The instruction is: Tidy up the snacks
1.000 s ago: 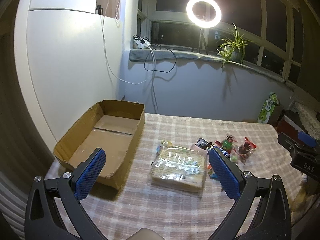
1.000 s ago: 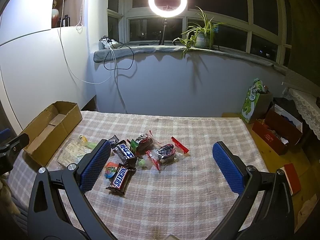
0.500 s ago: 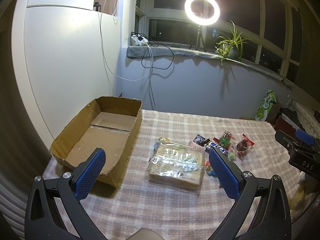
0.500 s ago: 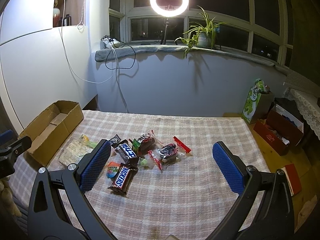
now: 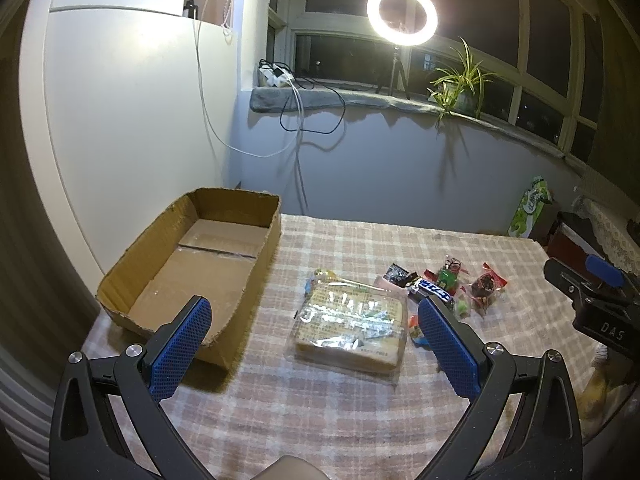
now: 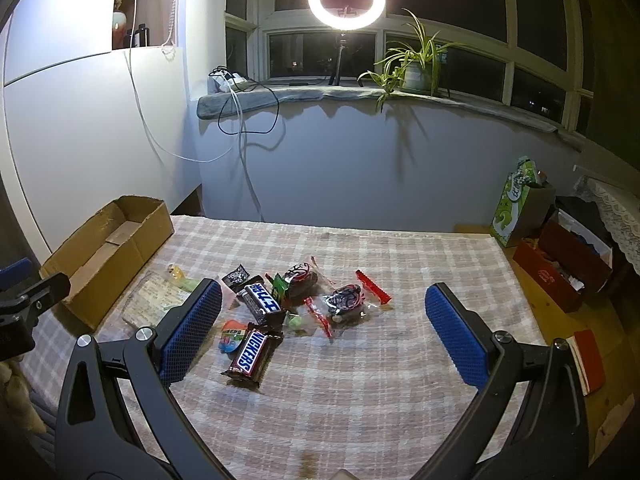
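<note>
Seemingly nothing is packed yet. From the left wrist, the left hand-held gripper (image 5: 310, 338) hovers spread and empty above the table (image 5: 320, 412). The flat clear-wrapped packet (image 5: 352, 326) lies just right of the empty cardboard box (image 5: 192, 256); a level pinch across its short sides would likely serve best, since the film looks slippery.

From the right wrist, the right hand-held gripper (image 6: 320, 330) is likewise spread, holding nothing. The Snickers bar (image 6: 252, 354) and the other small sweets (image 6: 304, 294) lie crowded further right of the box, overlapping, so single picks need care.
</note>
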`<state>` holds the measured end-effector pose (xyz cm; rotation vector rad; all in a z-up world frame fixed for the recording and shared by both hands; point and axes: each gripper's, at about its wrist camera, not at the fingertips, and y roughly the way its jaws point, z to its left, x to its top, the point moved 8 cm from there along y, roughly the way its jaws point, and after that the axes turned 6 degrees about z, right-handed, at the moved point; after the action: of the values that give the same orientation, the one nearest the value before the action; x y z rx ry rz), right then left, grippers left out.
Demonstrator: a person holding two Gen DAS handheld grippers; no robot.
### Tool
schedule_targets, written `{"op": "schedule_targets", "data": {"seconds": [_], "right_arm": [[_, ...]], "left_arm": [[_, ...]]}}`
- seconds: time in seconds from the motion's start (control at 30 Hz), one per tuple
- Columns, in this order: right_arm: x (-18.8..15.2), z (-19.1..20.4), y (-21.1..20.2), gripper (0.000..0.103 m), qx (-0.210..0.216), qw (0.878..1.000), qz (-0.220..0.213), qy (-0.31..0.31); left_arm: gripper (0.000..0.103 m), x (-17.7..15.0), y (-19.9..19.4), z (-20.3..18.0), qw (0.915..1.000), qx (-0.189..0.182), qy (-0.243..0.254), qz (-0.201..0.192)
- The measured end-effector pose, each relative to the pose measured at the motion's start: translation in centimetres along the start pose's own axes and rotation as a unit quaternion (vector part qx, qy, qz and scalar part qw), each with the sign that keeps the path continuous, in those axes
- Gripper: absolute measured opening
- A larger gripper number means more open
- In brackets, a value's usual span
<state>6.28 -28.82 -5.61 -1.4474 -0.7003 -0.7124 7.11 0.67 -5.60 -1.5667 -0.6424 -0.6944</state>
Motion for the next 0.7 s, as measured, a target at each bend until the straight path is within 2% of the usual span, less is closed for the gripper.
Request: {"op": "schedule_targets", "data": {"seconds": [0.7], "right_arm": [[-0.3, 2.0, 0.6, 0.103, 0.027, 0.999, 0.012, -0.027]], "left_arm": [[0.102, -0.9, 0.3, -0.1, 0.9999, 0.002, 0.005, 0.009]]}}
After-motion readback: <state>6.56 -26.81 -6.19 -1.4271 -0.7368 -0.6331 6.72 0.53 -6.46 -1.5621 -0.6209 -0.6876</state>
